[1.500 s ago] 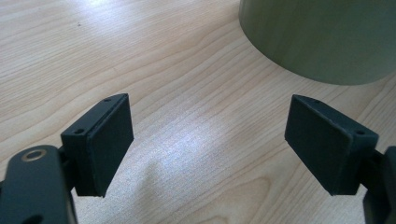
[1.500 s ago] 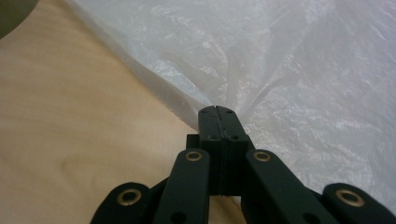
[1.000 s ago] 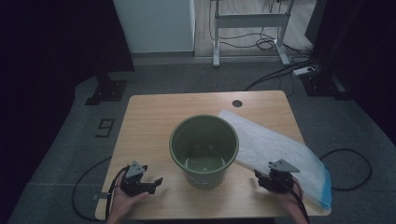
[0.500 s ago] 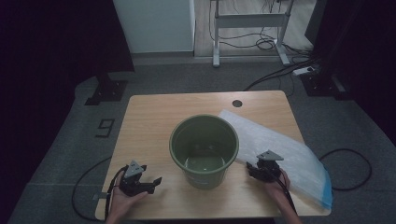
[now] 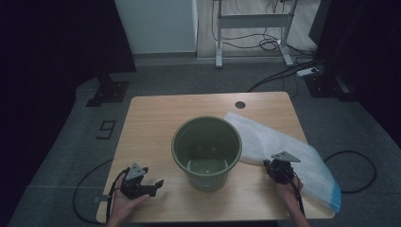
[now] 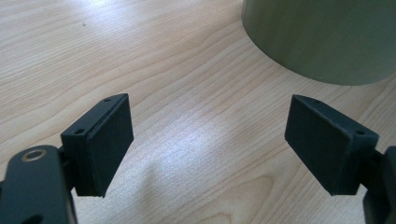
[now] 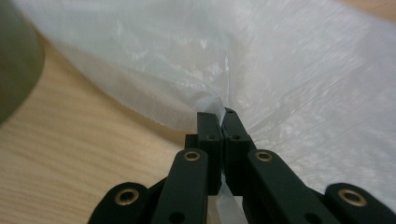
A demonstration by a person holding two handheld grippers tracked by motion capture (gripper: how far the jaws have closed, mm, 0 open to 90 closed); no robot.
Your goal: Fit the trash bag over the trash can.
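Note:
A green bucket (image 5: 206, 151) stands upright in the middle of the wooden table (image 5: 151, 123), its inside bare. A white plastic bag (image 5: 283, 151) with a blue end lies flat to its right. My right gripper (image 5: 275, 169) sits on the bag's near left edge; its jaws have just been closing, and in the right gripper view they are shut (image 7: 223, 116) on a pinched fold of the bag (image 7: 303, 70). My left gripper (image 5: 153, 186) rests at the table's front left, pointing toward the bucket. In its own view the jaws stand wide open (image 6: 224, 144) over bare wood, the bucket wall (image 6: 322, 42) ahead.
A round cable hole (image 5: 240, 104) sits at the table's far edge. Cables trail from both grippers off the front corners. Beyond the table are a white cabinet (image 5: 156, 23), a metal stand (image 5: 253, 28) and floor cables. The bucket's side (image 7: 14, 60) is left of the right gripper.
The right hand moved left and forward along the bag's edge toward the bucket, and its jaws closed on the bag. The left hand and gripper stayed put.

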